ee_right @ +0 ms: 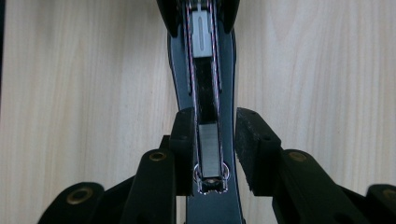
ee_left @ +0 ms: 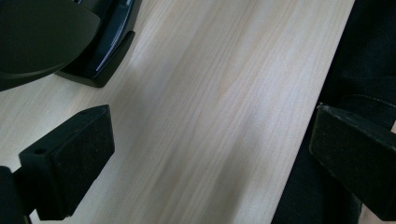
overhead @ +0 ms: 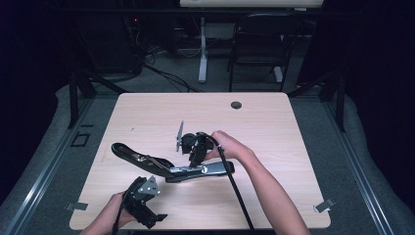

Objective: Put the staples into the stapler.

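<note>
R tool [ee_right: 212, 140] astride stapler [ee_right: 205, 84], staples [ee_right: 209, 144] visible

Far half of table [overhead: 205, 105]: I see bare wood up to the cable hole [overhead: 236, 105]; free passage.
Centre: the opened stapler [overhead: 171, 166] lies across my path, lid swung out left, base right.
Right gripper [overhead: 195, 159]: stands over the stapler, jaws straddling its staple channel [ee_right: 205, 93].
Left gripper [overhead: 151, 218]: at the near edge, bare wood between its jaws.
Right side: open tabletop.
</note>
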A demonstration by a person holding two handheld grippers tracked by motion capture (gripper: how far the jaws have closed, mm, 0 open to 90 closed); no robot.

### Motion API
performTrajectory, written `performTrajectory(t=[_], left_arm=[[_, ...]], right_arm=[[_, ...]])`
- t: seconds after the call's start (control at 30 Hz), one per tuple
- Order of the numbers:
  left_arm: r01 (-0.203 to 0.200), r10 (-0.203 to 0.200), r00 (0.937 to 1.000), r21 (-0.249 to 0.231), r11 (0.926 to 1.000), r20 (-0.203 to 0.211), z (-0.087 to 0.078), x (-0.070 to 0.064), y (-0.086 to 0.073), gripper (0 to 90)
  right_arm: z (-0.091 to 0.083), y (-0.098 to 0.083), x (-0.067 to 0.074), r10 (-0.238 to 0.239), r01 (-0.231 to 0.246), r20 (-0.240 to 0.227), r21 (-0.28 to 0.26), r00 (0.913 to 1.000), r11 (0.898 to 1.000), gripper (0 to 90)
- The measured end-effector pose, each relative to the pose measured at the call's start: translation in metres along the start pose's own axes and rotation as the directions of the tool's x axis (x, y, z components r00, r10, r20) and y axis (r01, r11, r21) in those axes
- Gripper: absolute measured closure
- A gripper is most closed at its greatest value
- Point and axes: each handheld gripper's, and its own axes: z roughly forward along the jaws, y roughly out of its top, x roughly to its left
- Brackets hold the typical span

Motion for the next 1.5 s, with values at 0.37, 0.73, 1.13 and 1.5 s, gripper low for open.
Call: performTrajectory(t=[0.37, 0.73, 1.13, 1.5], left_arm=[[-0.001, 0.001, 1.0000, -0.003, 1.0000, 0.000, 0.000, 0.000, 0.001, 0.0], [-0.002, 0.002, 1.0000, -0.001, 1.0000, 0.000, 0.000, 0.000, 0.001, 0.0], [-0.002, 0.002, 1.0000, -0.001, 1.0000, 0.001, 0.000, 0.000, 0.000, 0.0], [-0.002, 0.002, 1.0000, -0.001, 1.0000, 0.002, 0.000, 0.000, 0.001, 0.0]], right_arm=[[0.001, -0.008, 0.002, 0.094, -0.088, 0.093, -0.067, 0.9912, 0.994, 47.0], [0.017, -0.009, -0.002, 0.165, -0.153, 0.142, -0.088, 0.9761, 0.984, 39.9], [0.023, -0.006, -0.003, 0.160, -0.148, 0.150, -0.091, 0.9757, 0.985, 40.0], [0.020, -0.015, -0.002, 0.158, -0.145, 0.163, -0.088, 0.9738, 0.985, 40.6]])
